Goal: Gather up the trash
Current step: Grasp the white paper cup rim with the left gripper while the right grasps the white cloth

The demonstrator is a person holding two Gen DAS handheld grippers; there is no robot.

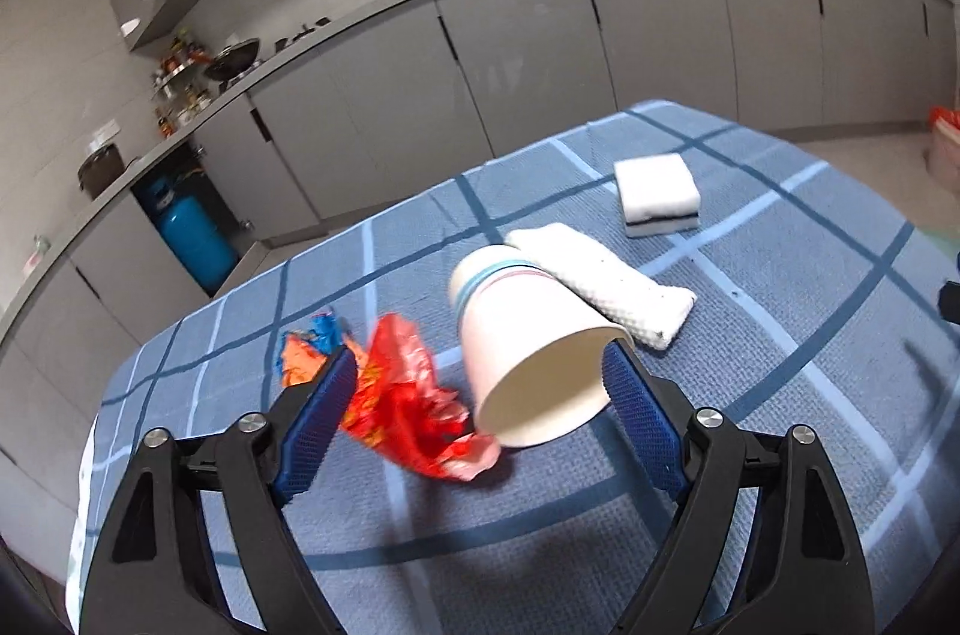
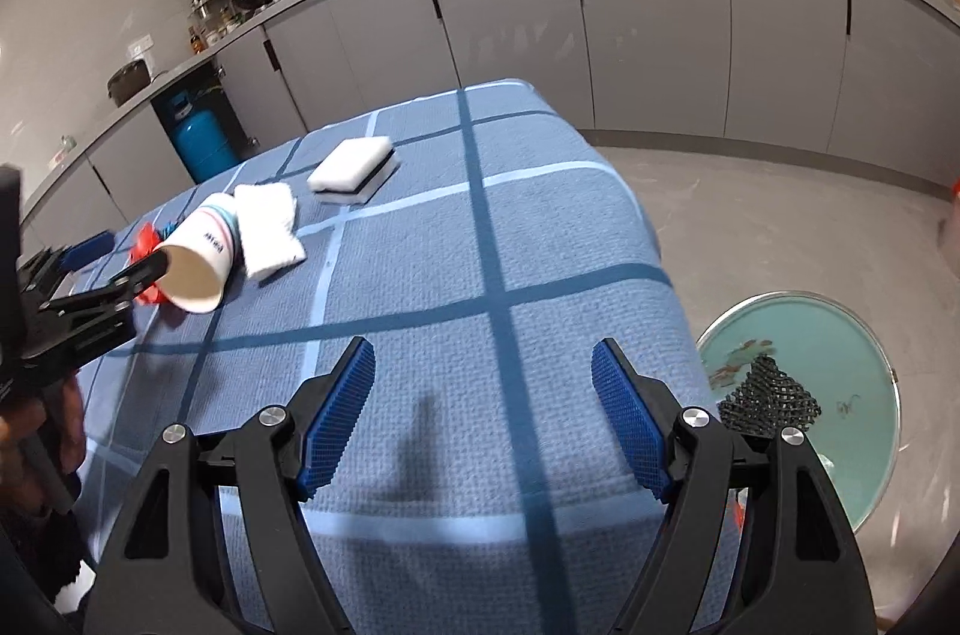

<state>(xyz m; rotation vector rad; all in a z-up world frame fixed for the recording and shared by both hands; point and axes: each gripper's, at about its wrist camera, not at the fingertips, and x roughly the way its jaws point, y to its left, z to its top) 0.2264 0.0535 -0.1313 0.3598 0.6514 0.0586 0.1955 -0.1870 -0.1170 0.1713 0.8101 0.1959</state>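
Note:
A white paper cup (image 1: 528, 341) lies on its side on the blue checked tablecloth (image 1: 780, 311), mouth toward me. A crumpled red wrapper (image 1: 408, 413) lies beside it, and an orange and blue wrapper (image 1: 309, 344) is further left. My left gripper (image 1: 480, 365) is open, with the red wrapper and the cup's rim between its blue pads. The cup (image 2: 201, 263) and the left gripper (image 2: 129, 257) also show in the right wrist view. My right gripper (image 2: 483, 359) is open and empty above the tablecloth (image 2: 480, 239).
A folded white cloth (image 1: 606, 281) touches the cup, and a white sponge (image 1: 657, 194) lies beyond it. A round bin with a teal liner (image 2: 804, 395) stands on the floor right of the table, holding black netting (image 2: 768, 395). Grey kitchen cabinets (image 1: 540, 53) run behind.

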